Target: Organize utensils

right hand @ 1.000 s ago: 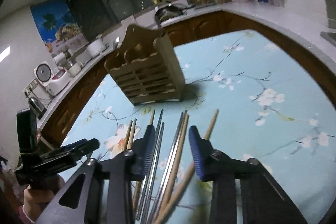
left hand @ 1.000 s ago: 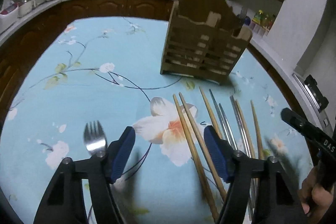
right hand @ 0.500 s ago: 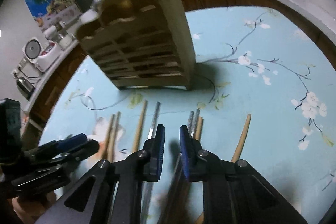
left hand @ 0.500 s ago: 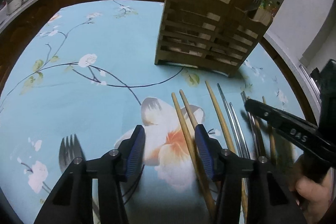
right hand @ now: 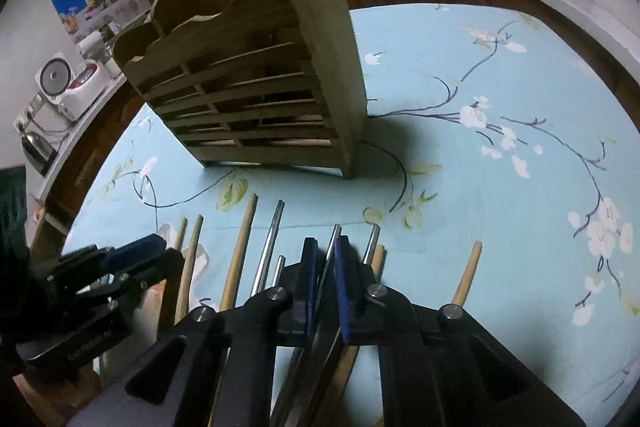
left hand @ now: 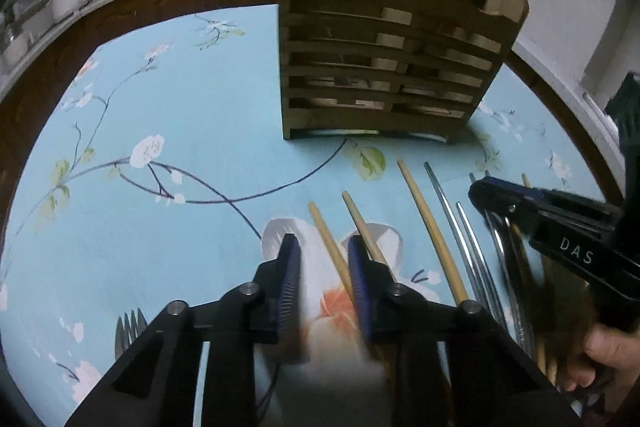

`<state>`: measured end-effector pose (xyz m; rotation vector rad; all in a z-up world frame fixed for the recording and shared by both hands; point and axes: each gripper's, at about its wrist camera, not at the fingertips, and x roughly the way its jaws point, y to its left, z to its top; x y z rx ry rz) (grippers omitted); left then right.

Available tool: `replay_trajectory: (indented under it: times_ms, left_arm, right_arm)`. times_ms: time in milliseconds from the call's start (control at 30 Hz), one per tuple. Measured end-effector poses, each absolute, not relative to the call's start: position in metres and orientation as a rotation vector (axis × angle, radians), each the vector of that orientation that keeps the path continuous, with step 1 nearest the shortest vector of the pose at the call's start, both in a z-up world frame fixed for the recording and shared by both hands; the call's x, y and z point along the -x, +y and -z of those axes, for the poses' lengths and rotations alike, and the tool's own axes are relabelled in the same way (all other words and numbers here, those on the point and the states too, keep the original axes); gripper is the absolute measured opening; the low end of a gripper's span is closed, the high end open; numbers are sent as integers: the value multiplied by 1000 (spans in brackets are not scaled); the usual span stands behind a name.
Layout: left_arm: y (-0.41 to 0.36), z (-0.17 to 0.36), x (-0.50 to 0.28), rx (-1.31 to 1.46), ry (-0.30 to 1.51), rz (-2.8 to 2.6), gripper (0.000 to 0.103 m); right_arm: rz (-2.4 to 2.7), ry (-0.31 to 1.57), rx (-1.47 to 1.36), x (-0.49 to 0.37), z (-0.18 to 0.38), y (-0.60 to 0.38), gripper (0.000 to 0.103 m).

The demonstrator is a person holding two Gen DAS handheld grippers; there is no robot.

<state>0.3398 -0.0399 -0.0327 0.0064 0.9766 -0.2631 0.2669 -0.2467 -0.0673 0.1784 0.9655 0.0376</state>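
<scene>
Blue pads of the left gripper [left hand: 320, 275] sit narrowly apart around a wooden chopstick [left hand: 334, 251] lying on the worktop [left hand: 192, 131]; whether they actually pinch it cannot be told. Right gripper [right hand: 323, 279] has its pads nearly pressed together on a metal chopstick [right hand: 333, 239]. More wooden and metal chopsticks lie fanned beside both. A fork [left hand: 129, 327] rests left of the left gripper. Beyond the chopsticks' tips stands the slatted wooden utensil holder [right hand: 256, 99], upright on the floral cloth.
</scene>
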Motion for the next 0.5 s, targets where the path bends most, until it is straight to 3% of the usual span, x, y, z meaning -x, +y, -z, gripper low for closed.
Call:
replay_trajectory:
  times_ms: [100,500]
  left_arm:
    - [-45,33,-338,-42,962,266,11]
    - [-19,7,-310,73,915,319,3]
  right_arm:
    - [-29,964,-140,-266,66,-242,8]
    - [-86,862,-235,-229,28,-243,5]
